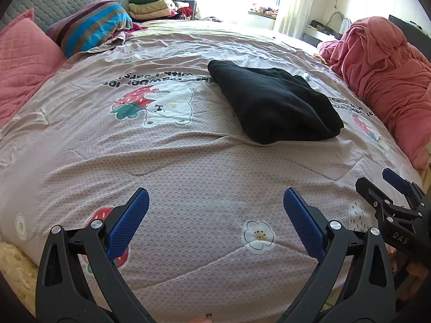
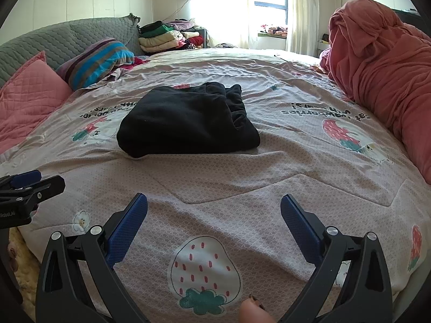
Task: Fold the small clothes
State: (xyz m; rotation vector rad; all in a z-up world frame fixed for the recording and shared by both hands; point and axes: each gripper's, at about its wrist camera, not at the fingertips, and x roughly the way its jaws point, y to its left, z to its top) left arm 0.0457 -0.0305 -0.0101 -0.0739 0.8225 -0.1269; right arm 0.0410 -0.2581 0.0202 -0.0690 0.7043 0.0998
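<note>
Nearest, the left gripper (image 1: pixel 215 202) and the right gripper (image 2: pixel 214 207) hang side by side over the near edge of the pink strawberry-print bedspread (image 1: pixel 188 167), each with its blue-padded fingers spread wide and holding nothing. Farther in, mid-bed, lies the folded black garment (image 2: pixel 186 123), apart from both grippers. A heaped pink blanket (image 2: pixel 382 62) sits at right; pillows and a stack of folded clothes (image 2: pixel 164 37) lie far left.

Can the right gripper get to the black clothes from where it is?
Probably yes. The right gripper is open and empty, and only bare bedspread lies between it and the folded black garment. Nothing blocks the path; it just has to move forward.
</note>
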